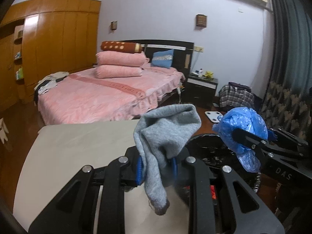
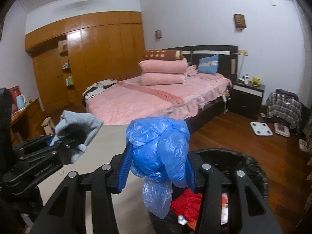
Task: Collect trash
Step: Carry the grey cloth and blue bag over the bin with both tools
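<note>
Above the black bin (image 2: 251,161) we centre each hand-held gripper before releasing — right hand-held gripper (image 2: 156,167) clamped on the blue plastic bag (image 2: 158,148), left hand-held gripper (image 1: 156,167) clamped on the grey sock (image 1: 165,134).

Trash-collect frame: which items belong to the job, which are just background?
Job:
- grey sock, pinched in left tongs
- blue plastic bag, pinched in right tongs
- black-lined trash bin, red scraps already inside

Lying about:
- pink bed
- white bathroom scale
- plaid bag
- nightstand
- clothes pile
</note>
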Demonstrator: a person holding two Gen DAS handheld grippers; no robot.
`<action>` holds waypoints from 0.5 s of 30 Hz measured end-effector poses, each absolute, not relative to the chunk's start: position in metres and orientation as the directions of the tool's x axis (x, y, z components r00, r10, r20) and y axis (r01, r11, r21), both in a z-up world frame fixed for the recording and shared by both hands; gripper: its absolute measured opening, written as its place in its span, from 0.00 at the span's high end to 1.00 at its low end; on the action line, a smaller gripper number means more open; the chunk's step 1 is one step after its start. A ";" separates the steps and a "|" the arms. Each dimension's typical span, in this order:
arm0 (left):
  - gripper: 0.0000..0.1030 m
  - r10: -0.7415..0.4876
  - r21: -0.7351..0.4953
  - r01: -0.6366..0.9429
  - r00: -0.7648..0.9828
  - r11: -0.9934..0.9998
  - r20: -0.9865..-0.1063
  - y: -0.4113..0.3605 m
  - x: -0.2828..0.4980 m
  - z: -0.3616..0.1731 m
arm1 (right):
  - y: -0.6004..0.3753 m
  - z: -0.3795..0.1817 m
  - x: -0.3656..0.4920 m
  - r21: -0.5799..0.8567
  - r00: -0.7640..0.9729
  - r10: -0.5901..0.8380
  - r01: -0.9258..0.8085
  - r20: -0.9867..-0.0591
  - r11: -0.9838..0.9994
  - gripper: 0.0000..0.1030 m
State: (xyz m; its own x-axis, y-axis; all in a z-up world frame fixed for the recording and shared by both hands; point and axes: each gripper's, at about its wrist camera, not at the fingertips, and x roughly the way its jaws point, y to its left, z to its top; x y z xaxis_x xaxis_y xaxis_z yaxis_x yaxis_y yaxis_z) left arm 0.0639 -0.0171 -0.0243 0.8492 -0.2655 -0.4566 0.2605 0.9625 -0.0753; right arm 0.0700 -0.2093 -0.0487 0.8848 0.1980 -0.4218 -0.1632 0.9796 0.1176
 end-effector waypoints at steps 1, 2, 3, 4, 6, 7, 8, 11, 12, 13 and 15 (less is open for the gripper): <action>0.79 -0.274 -0.072 0.272 0.848 0.960 -0.454 -0.022 0.063 -0.024 | -0.215 -0.049 0.068 0.113 0.889 0.184 -0.150 -0.419 0.982 0.54; 0.79 -0.281 -0.070 0.281 0.847 0.957 -0.452 -0.027 0.063 -0.024 | -0.217 -0.049 0.068 0.111 0.891 0.175 -0.142 -0.418 0.984 0.54; 0.79 -0.293 -0.068 0.295 0.844 0.953 -0.449 -0.033 0.061 -0.024 | -0.223 -0.049 0.066 0.109 0.894 0.165 -0.131 -0.416 0.985 0.54; 0.79 -0.303 -0.068 0.306 0.841 0.950 -0.448 -0.037 0.062 -0.024 | -0.230 -0.049 0.064 0.103 0.899 0.146 -0.113 -0.414 0.988 0.54; 0.79 -0.324 -0.067 0.330 0.834 0.942 -0.446 -0.049 0.061 -0.026 | -0.240 -0.050 0.063 0.097 0.902 0.122 -0.089 -0.414 0.991 0.54; 0.79 -0.335 -0.066 0.344 0.829 0.937 -0.447 -0.055 0.062 -0.027 | -0.245 -0.051 0.063 0.097 0.903 0.110 -0.076 -0.416 0.992 0.54; 0.79 -0.342 -0.064 0.352 0.826 0.934 -0.448 -0.058 0.062 -0.028 | -0.251 -0.052 0.063 0.097 0.903 0.102 -0.067 -0.417 0.993 0.54; 0.79 -0.367 -0.063 0.381 0.814 0.922 -0.451 -0.072 0.064 -0.033 | -0.268 -0.056 0.062 0.103 0.903 0.070 -0.029 -0.424 0.994 0.54; 0.79 -0.374 -0.062 0.390 0.810 0.919 -0.452 -0.077 0.066 -0.035 | -0.272 -0.057 0.063 0.104 0.902 0.063 -0.020 -0.427 0.994 0.54; 0.79 -0.383 -0.063 0.400 0.804 0.914 -0.454 -0.082 0.068 -0.038 | -0.279 -0.060 0.063 0.102 0.900 0.049 -0.005 -0.433 0.995 0.54; 0.79 -0.400 -0.068 0.418 0.793 0.906 -0.460 -0.089 0.073 -0.042 | -0.290 -0.065 0.064 0.100 0.896 0.032 0.014 -0.442 0.995 0.54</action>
State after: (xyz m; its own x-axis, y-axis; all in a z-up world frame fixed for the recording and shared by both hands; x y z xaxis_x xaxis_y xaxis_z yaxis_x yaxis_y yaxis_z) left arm 0.0730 -0.0891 -0.0423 0.7926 -0.4001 -0.4602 0.4176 0.9060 -0.0685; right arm 0.0637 -0.2902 -0.0648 0.8964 0.0320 -0.4421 0.0135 0.9949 0.0995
